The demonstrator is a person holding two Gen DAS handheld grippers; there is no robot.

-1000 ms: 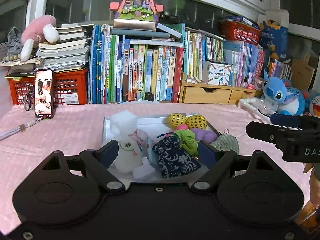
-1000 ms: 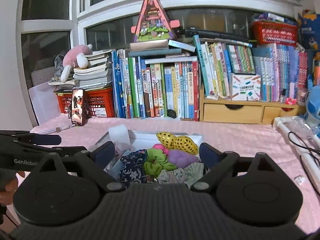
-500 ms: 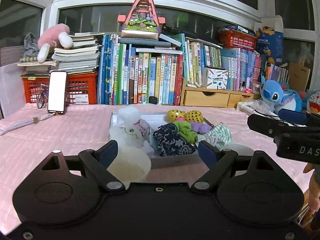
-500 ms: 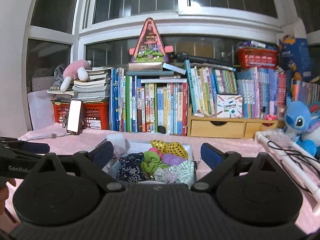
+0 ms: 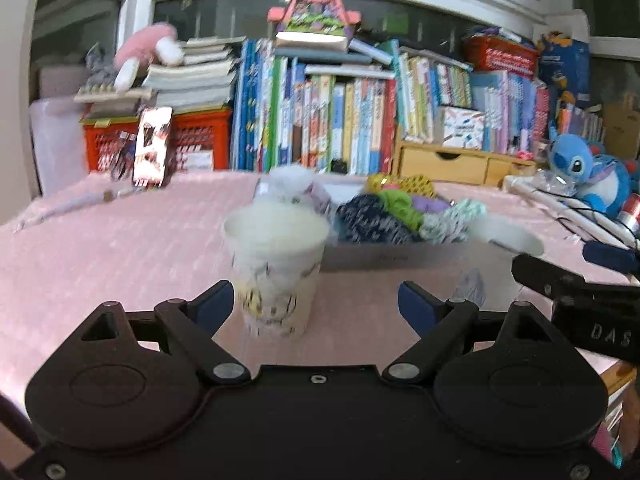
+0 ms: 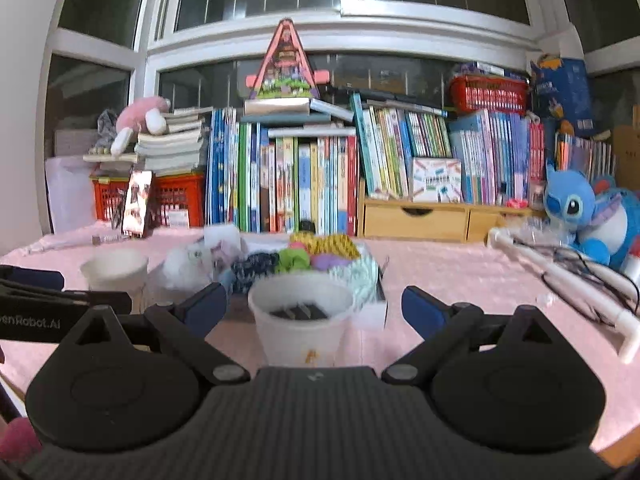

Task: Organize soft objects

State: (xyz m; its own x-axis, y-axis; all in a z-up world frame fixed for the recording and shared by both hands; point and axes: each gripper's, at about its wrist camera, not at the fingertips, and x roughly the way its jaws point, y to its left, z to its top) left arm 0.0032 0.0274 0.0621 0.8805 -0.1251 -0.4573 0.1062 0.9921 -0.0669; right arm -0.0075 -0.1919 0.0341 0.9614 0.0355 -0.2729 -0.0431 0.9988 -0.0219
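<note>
Right tongs [image 6: 314, 306] view, dark clips inside cup [image 6: 301, 327], left view blurred

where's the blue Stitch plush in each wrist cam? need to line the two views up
Left wrist: blue Stitch plush sits at the far right edge, on the pink tablecloth.
Right wrist: blue Stitch plush is at the right, a little further in from the edge, behind the white rod.
Shared landmark: the triangular toy house on top of the books.

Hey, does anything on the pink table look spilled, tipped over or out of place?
Nothing stands out. Both paper cups stand upright, and the soft toys stay heaped in the white tray.
</note>
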